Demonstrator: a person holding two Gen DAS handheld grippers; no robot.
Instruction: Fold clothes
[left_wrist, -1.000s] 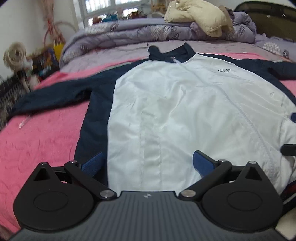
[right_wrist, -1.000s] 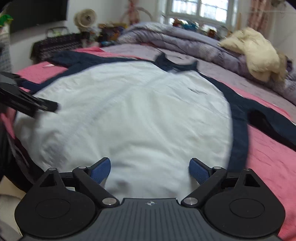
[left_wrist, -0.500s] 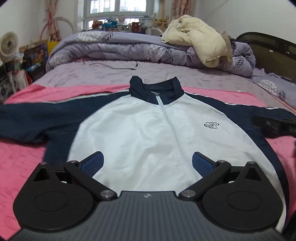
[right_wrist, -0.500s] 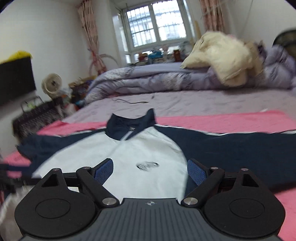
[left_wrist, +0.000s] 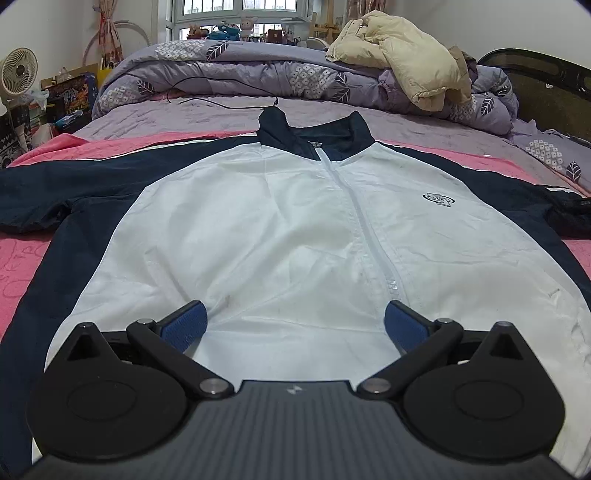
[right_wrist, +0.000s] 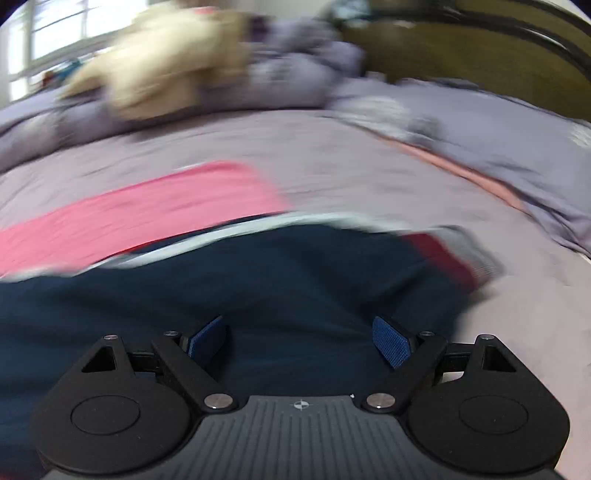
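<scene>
A white jacket (left_wrist: 288, 229) with navy sleeves and collar lies flat, front up and zipped, on a pink blanket (left_wrist: 22, 266). Both sleeves are spread out to the sides. My left gripper (left_wrist: 295, 325) hovers open over the white lower front, near the hem, with nothing between its blue pads. In the blurred right wrist view, my right gripper (right_wrist: 299, 339) is open just above the navy right sleeve (right_wrist: 258, 288). The sleeve's red and grey cuff (right_wrist: 454, 254) lies ahead to the right.
A rolled purple quilt (left_wrist: 258, 70) and a cream padded coat (left_wrist: 402, 55) lie at the far end of the bed. A dark headboard (left_wrist: 546, 88) stands at the right. A fan (left_wrist: 18, 70) and clutter sit at the left. A thin black cable (left_wrist: 221, 103) lies beyond the collar.
My right gripper swung right, from facing the jacket's chest to hovering over the right sleeve near the cuff. My left gripper shifted slightly closer over the jacket's lower front.
</scene>
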